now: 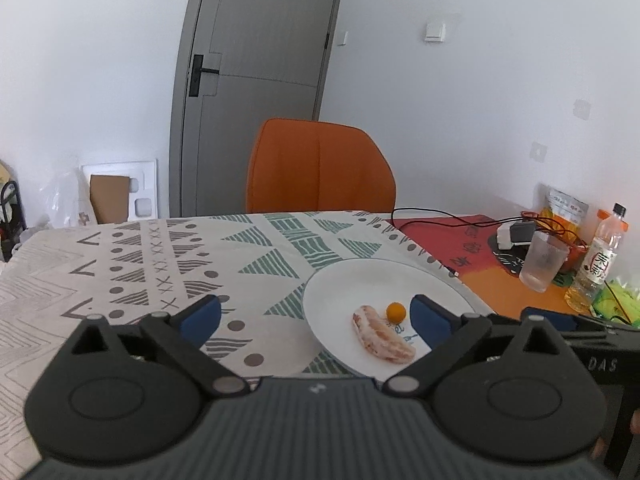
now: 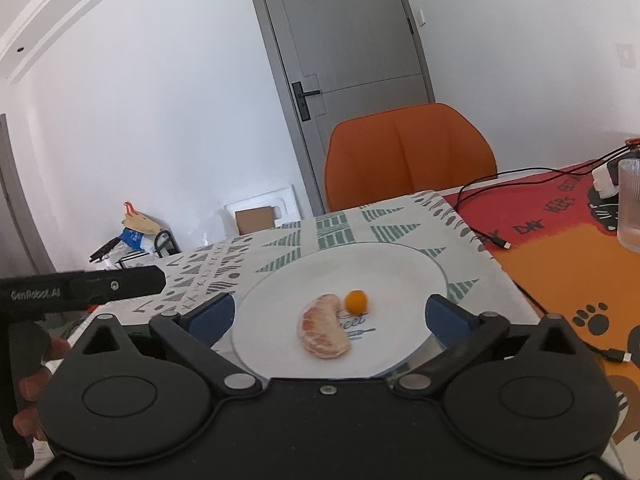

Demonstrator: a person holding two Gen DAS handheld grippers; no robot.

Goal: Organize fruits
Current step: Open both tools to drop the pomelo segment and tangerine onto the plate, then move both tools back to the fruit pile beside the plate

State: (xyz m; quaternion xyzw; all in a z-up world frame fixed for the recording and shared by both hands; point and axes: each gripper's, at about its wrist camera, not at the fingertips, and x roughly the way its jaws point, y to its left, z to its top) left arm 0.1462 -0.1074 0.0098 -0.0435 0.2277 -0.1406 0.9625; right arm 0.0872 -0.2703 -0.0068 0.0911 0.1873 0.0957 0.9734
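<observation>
A white plate (image 1: 360, 276) (image 2: 400, 268) sits on the patterned tablecloth. On it lie a peeled pinkish citrus segment (image 1: 382, 337) (image 2: 324, 334) and a small round orange fruit (image 1: 396, 312) (image 2: 356, 301), close together but apart. My left gripper (image 1: 316, 316) is open and empty, held above the table with the plate between its fingers' right half. My right gripper (image 2: 330, 314) is open and empty, its blue-padded fingers straddling the plate from the near side. The other gripper's body shows at each view's edge (image 1: 560, 322) (image 2: 80, 284).
An orange chair (image 1: 320, 168) (image 2: 408, 156) stands behind the table. On the red-orange mat at the right are a ribbed glass (image 1: 542, 260) (image 2: 630, 204), a bottle (image 1: 596, 260), snack bags, a charger and black cables (image 2: 496, 240). A grey door is behind.
</observation>
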